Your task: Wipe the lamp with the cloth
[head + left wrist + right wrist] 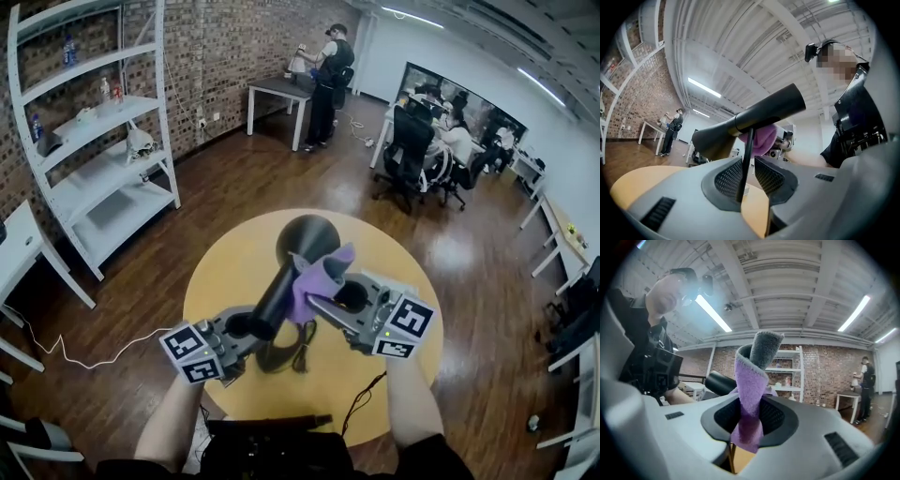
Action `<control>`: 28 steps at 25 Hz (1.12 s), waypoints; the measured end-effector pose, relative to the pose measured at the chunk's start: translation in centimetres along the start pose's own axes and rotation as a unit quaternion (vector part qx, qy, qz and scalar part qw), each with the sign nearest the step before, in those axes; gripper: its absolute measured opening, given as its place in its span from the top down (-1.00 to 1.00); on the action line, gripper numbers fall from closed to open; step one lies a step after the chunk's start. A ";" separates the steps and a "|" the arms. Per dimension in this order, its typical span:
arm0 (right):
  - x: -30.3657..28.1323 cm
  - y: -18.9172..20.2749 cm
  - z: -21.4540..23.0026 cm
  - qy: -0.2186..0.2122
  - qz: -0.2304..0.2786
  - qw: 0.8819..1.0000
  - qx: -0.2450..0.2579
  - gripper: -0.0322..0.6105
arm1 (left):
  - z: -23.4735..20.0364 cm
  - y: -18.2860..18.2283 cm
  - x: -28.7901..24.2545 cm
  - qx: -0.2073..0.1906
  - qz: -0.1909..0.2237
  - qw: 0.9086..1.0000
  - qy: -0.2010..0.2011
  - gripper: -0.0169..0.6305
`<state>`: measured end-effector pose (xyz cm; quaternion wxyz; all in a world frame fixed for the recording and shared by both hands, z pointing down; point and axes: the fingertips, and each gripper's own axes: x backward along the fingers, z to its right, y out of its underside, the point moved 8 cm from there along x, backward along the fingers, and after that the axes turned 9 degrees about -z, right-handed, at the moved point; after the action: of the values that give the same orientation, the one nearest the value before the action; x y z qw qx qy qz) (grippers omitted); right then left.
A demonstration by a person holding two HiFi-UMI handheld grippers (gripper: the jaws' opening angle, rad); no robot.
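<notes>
The purple cloth (752, 380) is pinched in the closed jaws of the right gripper (749, 416) and laid against the black neck of the lamp (281, 286), near the middle of the round table (234, 262). To the left, the lamp's thin rod (745, 164) stands between the slightly parted jaws of the left gripper (749, 176), not clamped. Wiping is judged under way, with shade and base left to cover.

Hd cam above; all see lamp (284, 281).

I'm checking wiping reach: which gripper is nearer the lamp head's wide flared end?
Right. The right gripper, shut on the purple cloth, sits midway along the lamp head, just below the flare. The left gripper is at the narrow end, with the thin stem between its jaws.
</notes>
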<state>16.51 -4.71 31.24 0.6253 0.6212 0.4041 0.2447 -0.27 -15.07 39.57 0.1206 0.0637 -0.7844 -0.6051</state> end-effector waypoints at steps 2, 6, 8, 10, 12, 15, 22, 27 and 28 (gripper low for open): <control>-0.2 1.2 1.7 0.053 -0.025 0.998 -0.010 0.60 | -0.2 0.1 0.2 0.004 0.007 1.000 -0.002 0.71; 0.1 2.8 3.7 0.139 -0.062 0.988 0.002 0.60 | 0.1 0.2 -0.1 0.003 0.002 1.000 -0.010 0.71; 0.5 3.3 4.6 0.158 -0.065 0.985 -0.001 0.60 | 0.1 0.0 -0.4 0.000 -0.012 1.000 -0.019 0.75; 0.9 4.2 5.6 0.178 -0.074 0.981 -0.009 0.60 | 0.0 0.0 -0.6 -0.001 -0.025 0.999 -0.029 0.77; 1.3 5.5 6.5 0.207 -0.092 0.974 -0.018 0.60 | 0.0 0.2 -0.6 0.008 -0.029 0.999 -0.037 0.77; 1.9 7.2 7.4 0.251 -0.113 0.961 -0.038 0.60 | 0.4 0.1 -0.4 0.023 -0.029 0.998 -0.053 0.77; 1.9 7.4 6.6 0.275 -0.093 0.955 -0.062 0.60 | 0.1 0.5 0.6 0.046 -0.022 0.997 -0.066 0.77; 1.3 4.1 0.9 0.116 0.026 0.992 -0.034 0.60 | -0.2 0.3 1.9 0.061 -0.007 0.996 -0.060 0.77; 0.8 3.6 -0.2 0.092 0.041 0.995 -0.027 0.60 | -0.2 0.3 2.1 0.061 -0.007 0.996 -0.062 0.77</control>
<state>17.53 -3.51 34.64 0.5914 0.5950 0.4277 0.3367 -2.21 -15.66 40.17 0.0634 0.0391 -0.8251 -0.5601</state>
